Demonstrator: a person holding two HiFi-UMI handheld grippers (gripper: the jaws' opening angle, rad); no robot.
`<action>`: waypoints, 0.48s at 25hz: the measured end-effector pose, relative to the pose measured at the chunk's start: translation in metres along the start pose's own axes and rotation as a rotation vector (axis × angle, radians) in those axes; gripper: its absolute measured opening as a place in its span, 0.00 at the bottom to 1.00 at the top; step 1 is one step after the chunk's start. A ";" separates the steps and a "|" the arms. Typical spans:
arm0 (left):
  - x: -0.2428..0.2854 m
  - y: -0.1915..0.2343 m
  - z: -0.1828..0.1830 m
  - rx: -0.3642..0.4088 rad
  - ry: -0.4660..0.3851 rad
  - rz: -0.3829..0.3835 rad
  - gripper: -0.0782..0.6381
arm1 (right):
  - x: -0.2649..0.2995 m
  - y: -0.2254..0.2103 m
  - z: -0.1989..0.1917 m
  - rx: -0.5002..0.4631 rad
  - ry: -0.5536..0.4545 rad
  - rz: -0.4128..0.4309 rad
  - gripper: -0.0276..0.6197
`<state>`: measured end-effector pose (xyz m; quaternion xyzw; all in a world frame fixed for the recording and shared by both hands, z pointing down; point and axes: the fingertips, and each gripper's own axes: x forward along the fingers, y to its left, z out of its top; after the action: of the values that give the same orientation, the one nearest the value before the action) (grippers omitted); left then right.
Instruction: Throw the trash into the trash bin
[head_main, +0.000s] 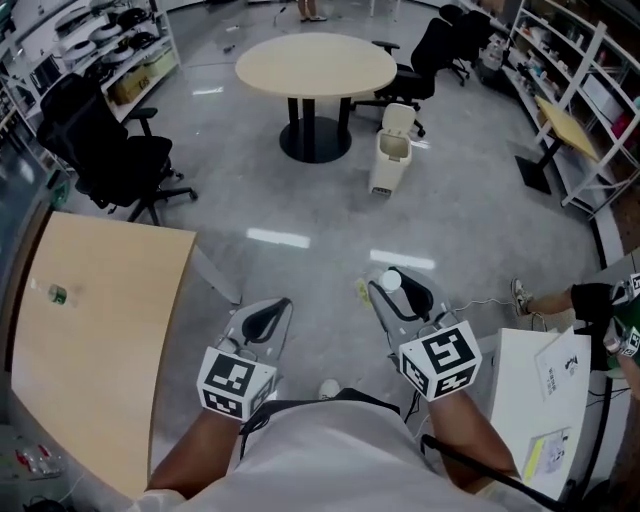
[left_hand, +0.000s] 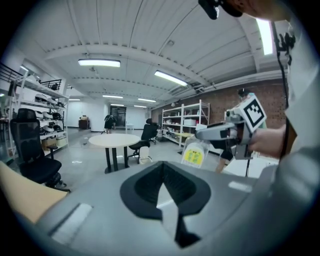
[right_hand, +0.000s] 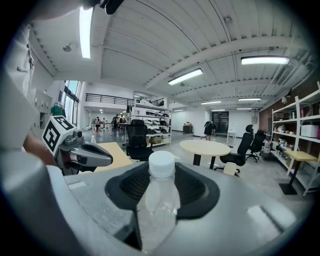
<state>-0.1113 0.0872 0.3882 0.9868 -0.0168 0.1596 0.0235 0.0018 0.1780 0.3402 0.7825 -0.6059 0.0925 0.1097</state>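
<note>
Upright clear plastic white-capped bottle clamped in right gripper jaws, well short of white flip-lid trash bin straight ahead; left gripper jaws closed, empty, farther from bin.

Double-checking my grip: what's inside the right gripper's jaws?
A clear bottle with a white cap, gripped by the right gripper; its base is hidden by the gripper's body.

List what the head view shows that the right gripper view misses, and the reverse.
Head view only: the white desk with papers and the marker cube on the right gripper. Right gripper view only: the ceiling lights and the bottle's clear body between the jaws. Both: the bottle's white cap, the round table, the bin and the left gripper.
</note>
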 end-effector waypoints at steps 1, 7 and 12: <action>0.007 -0.003 0.004 0.003 -0.001 -0.008 0.12 | -0.003 -0.008 -0.001 0.006 -0.002 -0.010 0.28; 0.040 -0.016 0.018 0.033 -0.006 -0.063 0.12 | -0.012 -0.041 -0.014 0.048 -0.004 -0.068 0.28; 0.056 -0.028 0.024 0.056 0.006 -0.112 0.12 | -0.027 -0.061 -0.018 0.078 -0.008 -0.127 0.28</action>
<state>-0.0494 0.1123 0.3818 0.9860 0.0429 0.1614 0.0047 0.0542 0.2229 0.3461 0.8234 -0.5513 0.1059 0.0825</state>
